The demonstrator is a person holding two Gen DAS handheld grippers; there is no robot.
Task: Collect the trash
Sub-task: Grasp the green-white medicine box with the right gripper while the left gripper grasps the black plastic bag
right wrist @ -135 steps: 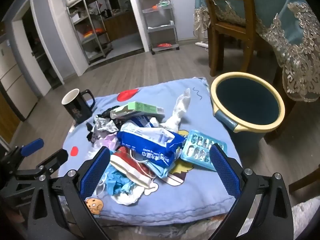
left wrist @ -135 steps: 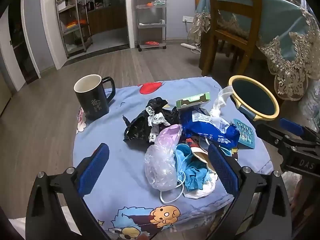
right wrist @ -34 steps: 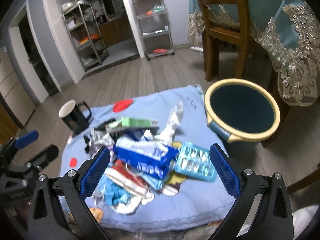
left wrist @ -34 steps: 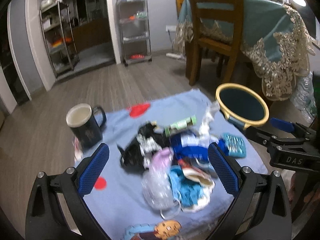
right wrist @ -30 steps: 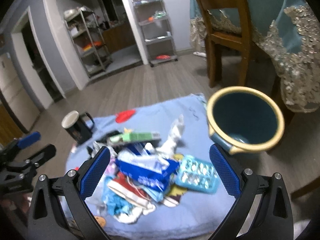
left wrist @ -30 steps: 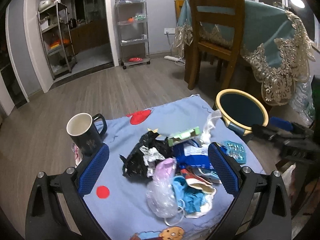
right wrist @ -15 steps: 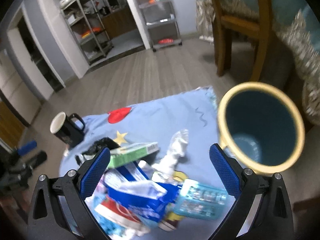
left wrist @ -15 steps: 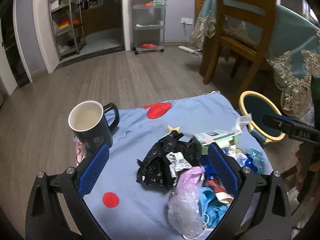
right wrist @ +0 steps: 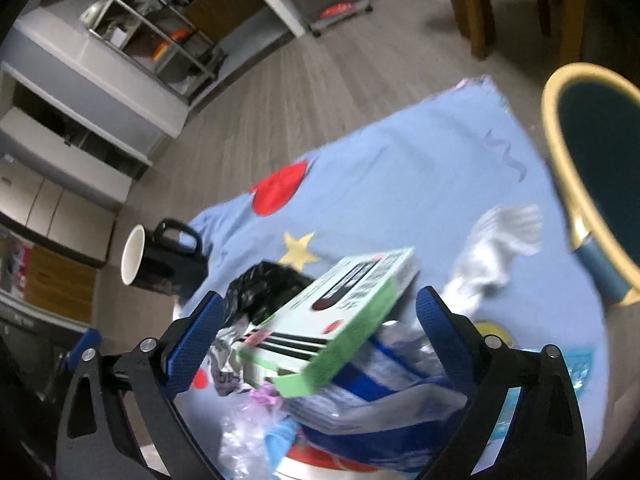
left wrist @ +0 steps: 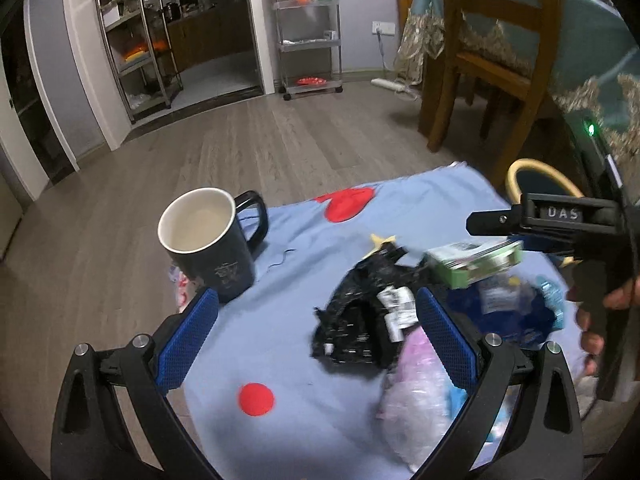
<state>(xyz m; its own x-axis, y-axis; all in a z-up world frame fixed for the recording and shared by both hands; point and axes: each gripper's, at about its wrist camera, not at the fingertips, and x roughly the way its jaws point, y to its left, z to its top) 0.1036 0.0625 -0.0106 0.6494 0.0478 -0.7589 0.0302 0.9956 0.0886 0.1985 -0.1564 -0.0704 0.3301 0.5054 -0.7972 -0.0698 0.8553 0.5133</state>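
A pile of trash lies on a blue cartoon cloth [right wrist: 380, 168]. On top of it rests a green carton [right wrist: 332, 320] [left wrist: 472, 260], set slantwise. My right gripper [right wrist: 318, 340] hangs over it with the carton between its closing jaws; the pads stand apart from it. My left gripper [left wrist: 316, 336] is open, low over a crumpled black bag [left wrist: 360, 312] [right wrist: 272, 284], holding nothing. Beneath the carton sit a blue packet [right wrist: 380, 400], a clear pinkish bag [left wrist: 412, 392] and a white wrapper [right wrist: 496, 248]. The yellow-rimmed bin [right wrist: 560, 152] [left wrist: 516, 176] stands off the cloth's right edge.
A dark mug [left wrist: 208, 240] [right wrist: 160, 260] stands at the cloth's left side. A teal blister pack [right wrist: 580, 364] lies at the right edge. A wooden chair [left wrist: 480, 60] and a draped table are behind the bin. A hand [left wrist: 600, 308] holds the right gripper's handle.
Both grippers have come down closer to the pile. The right one swung left over the green carton, which now sits between its fingers. The left one shifted toward the mug and black bag.
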